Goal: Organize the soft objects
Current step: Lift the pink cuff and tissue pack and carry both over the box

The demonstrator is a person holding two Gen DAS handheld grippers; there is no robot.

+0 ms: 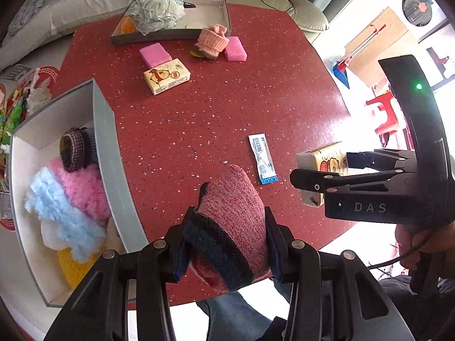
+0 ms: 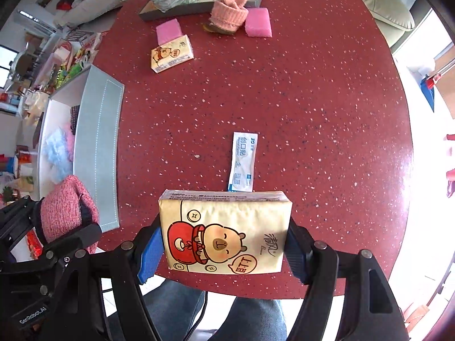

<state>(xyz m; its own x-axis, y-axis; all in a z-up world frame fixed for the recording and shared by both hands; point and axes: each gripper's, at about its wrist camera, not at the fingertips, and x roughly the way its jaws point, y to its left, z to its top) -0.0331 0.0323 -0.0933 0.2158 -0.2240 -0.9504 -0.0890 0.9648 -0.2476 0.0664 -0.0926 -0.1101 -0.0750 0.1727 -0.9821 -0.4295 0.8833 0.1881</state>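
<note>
Carrying two items at once: left tool (image 1: 227,244) is clamped on a red knit sock (image 1: 230,221), fingers pressing its sides, held above the near bench (image 1: 227,113) edge just right of the grey box (image 1: 113,147). Right tool (image 2: 224,244) is closed on a tissue pack (image 2: 227,233), gripped by its short ends, also lifted at the near edge. The box already holds fluffy pink and blue pieces plus a dark knit item, so this looks like the sorting step mid-way. Next move, my guess: swing the sock left over the box wall and release inside; clear the wall first, it stands tall. Where the pack goes can't be told. Still out: second pack (image 1: 166,76), two pink sponges (image 1: 155,54), pink bootie (image 1: 212,41), bandage sachet (image 1: 263,159).
</note>
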